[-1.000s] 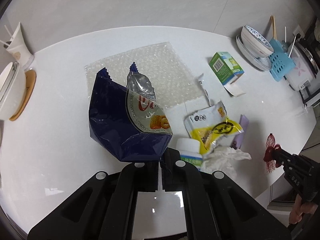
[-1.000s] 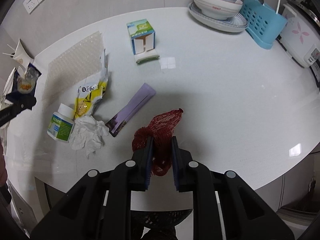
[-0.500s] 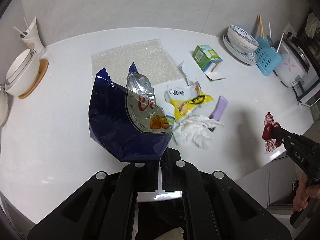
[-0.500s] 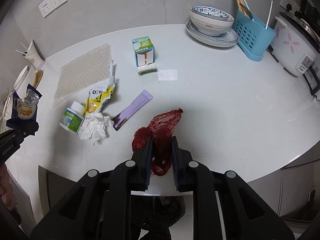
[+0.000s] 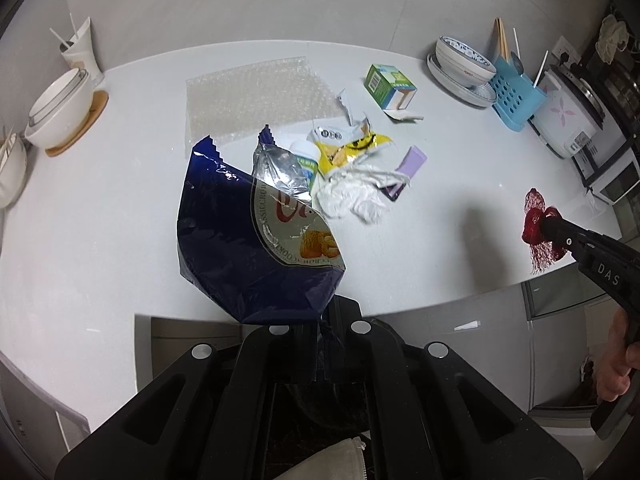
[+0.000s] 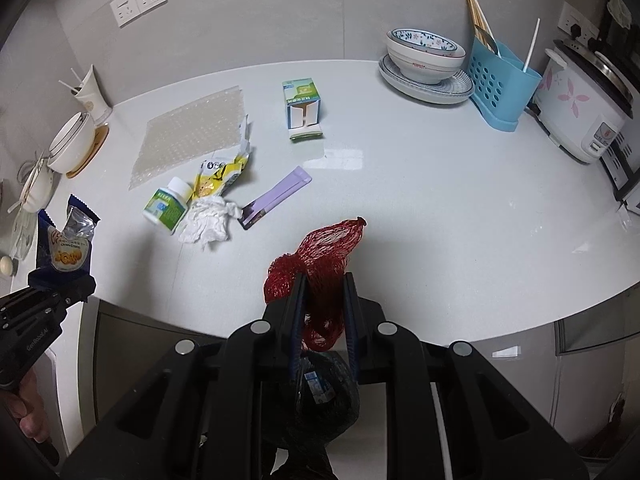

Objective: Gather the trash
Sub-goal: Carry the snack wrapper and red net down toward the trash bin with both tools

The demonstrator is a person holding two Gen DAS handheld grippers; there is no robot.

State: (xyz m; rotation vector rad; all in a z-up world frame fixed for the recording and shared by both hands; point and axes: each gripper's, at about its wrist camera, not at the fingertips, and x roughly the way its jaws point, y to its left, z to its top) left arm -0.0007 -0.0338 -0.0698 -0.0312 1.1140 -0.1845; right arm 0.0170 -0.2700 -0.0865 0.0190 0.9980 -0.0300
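Gripping noted on both sides: blue snack wrapper [image 5: 240,248] pinched by left gripper [image 5: 320,332], red mesh net [image 6: 320,276] clamped in right gripper [image 6: 323,312], both held past the table [image 6: 440,208] edge, likely for dropping below.

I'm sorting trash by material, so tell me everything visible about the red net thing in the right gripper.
The red mesh net looks like a soft plastic produce bag, empty and crumpled into a bunch. The right gripper is shut on its middle: its closed, tapered end sticks up and forward past the fingertips, and loose mesh hangs below between the fingers. It is held off the white table, near its front edge, touching nothing else.
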